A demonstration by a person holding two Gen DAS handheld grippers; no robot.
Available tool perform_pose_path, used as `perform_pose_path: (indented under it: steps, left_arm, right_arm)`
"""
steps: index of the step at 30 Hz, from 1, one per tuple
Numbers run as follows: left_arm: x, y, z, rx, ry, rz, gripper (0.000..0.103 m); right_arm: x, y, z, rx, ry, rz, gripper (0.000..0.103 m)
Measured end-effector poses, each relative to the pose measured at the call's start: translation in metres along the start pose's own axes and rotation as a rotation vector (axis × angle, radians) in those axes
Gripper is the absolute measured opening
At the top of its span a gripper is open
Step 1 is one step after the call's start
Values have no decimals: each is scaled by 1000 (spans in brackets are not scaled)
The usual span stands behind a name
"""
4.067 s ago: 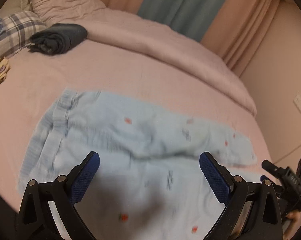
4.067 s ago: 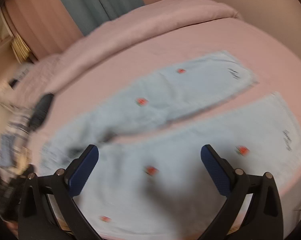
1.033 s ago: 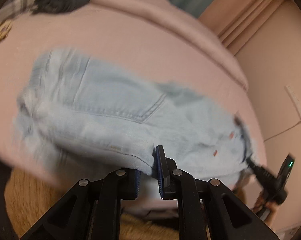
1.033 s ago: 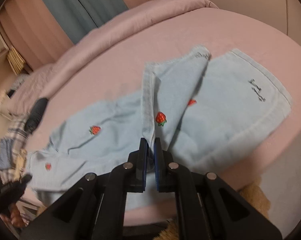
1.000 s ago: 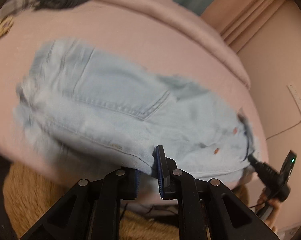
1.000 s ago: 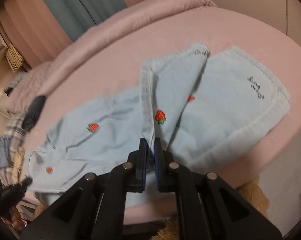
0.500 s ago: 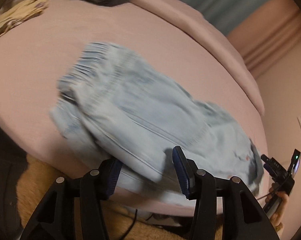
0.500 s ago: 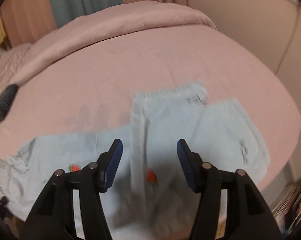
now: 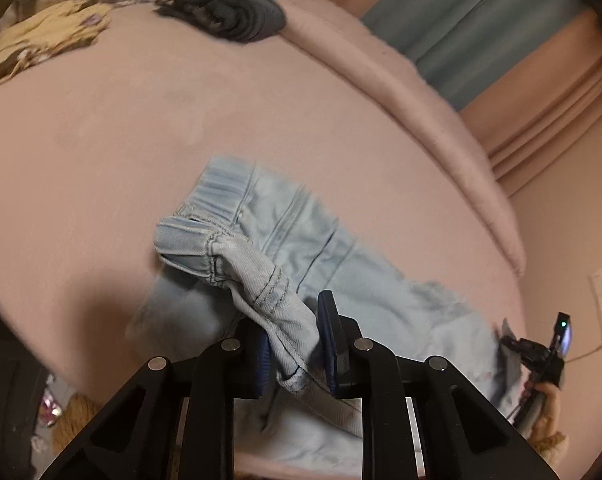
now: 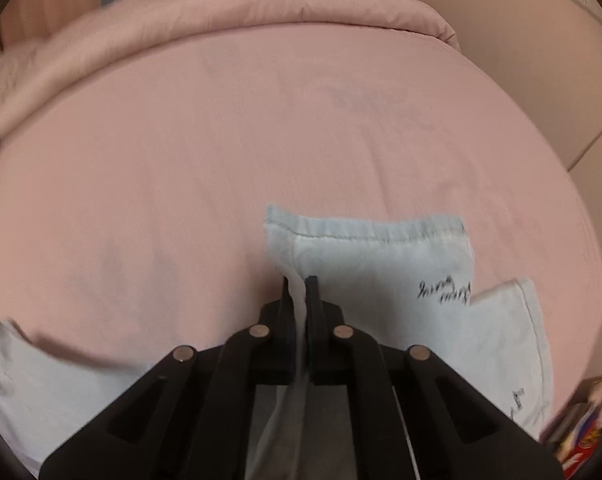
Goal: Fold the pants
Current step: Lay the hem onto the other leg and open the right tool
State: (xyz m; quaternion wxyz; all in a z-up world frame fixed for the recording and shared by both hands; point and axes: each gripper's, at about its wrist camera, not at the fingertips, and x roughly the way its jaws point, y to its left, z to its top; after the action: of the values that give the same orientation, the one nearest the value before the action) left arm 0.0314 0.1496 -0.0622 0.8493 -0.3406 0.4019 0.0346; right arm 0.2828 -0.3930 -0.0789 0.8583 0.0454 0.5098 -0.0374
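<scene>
Light blue denim pants (image 9: 301,240) lie on a pink bed, folded lengthwise. My left gripper (image 9: 295,336) is shut on the bunched waistband edge (image 9: 277,308) and holds it lifted off the sheet. In the right wrist view the leg hems (image 10: 373,264) lie one over the other, with black script on the cloth. My right gripper (image 10: 298,296) is shut on the side edge of the upper leg near the hem. The right gripper also shows in the left wrist view (image 9: 541,356) at the far end of the pants.
A dark folded garment (image 9: 229,12) and plaid and yellow cloths (image 9: 45,40) lie at the head of the bed. A pink duvet (image 10: 221,12) is rolled along the far side. The bed's near edge (image 9: 81,364) drops to a tan rug (image 9: 77,412).
Half a second ago both grippers were open over the pants. Now both are shut on denim: the left on the waistband, the right on the leg edge. Both cameras have moved in closer.
</scene>
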Motion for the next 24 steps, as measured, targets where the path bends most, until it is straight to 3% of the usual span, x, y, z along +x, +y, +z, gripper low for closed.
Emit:
perform_pose_path:
  steps: [2, 4, 6, 9, 11, 13, 16, 18, 21, 24]
  left_arm:
    - [-5, -11, 20, 13, -31, -32, 20]
    - [-15, -20, 34, 31, -65, -46, 20]
    - [-32, -20, 39, 45, -96, -58, 20]
    - [-39, -21, 34, 54, -108, -64, 20]
    - [-32, -15, 21, 82, -68, -19, 20]
    - [-20, -5, 5, 101, -9, 33, 20]
    - [4, 12, -18, 91, 93, 83, 20]
    - [10, 16, -26, 90, 114, 92, 20]
    - [8, 13, -27, 103, 100, 102, 20]
    - [7, 4, -24, 116, 107, 128, 20]
  right_arm:
    - [-15, -1, 28, 17, -32, 66, 4]
    - [-39, -8, 54, 66, -101, 91, 4]
    - [-78, -26, 67, 145, -209, 180, 4]
    - [-120, -61, 44, 219, -325, 254, 4]
    - [-131, -86, 9, 251, -363, 231, 4]
    - [-123, -117, -40, 315, -345, 210, 4]
    - [-89, -152, -113, 400, -222, 129, 4]
    - [-59, -169, -152, 453, -122, 57, 4]
    - [-46, -179, -170, 507, -135, 130, 3]
    - [-54, -182, -159, 494, -152, 115, 4]
